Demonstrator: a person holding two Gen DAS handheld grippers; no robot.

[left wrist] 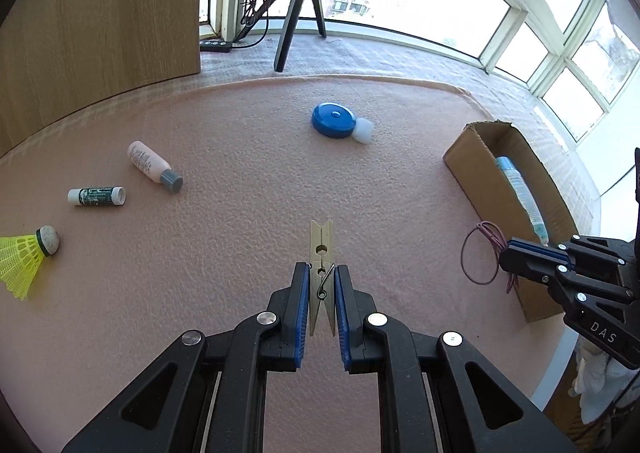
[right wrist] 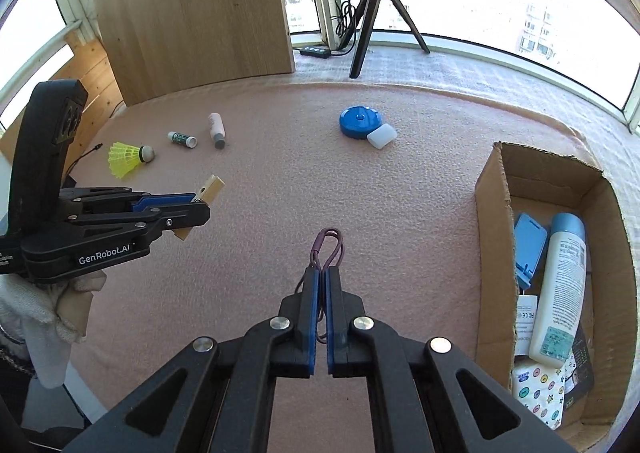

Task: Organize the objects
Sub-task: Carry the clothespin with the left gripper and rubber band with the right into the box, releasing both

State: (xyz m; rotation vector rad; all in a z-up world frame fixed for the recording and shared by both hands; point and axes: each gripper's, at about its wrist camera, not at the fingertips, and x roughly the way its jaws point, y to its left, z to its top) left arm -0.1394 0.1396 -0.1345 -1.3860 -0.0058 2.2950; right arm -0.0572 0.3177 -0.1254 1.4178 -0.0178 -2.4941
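Two grippers are each holding one thing over the pink mat (left wrist: 200,293). The biggest thing that matters is the cardboard box (right wrist: 492,213) on the right side of the mat. It already has a tall white bottle with a blue cap (right wrist: 560,277), a blue flat thing (right wrist: 529,241) and some small packets inside. So part of the tidying looks done.

Next comes the blue round tape measure (left wrist: 333,119), far out on the mat, with a small white block (left wrist: 364,131) touching it. On the left side lie a yellow shuttlecock (left wrist: 24,257), a pink bottle with a grey cap (left wrist: 154,167) and a little green and white tube (left wrist: 97,197). These five things are still out, so I think they must go in the box too.

The left gripper (left wrist: 322,273) has its jaws clamped on a wooden clothes peg (left wrist: 321,241), up off the mat. The right gripper (right wrist: 321,277) has its jaws pressed together on a thin purple hair band (right wrist: 330,245), near the box. Both seem ready to go in next.
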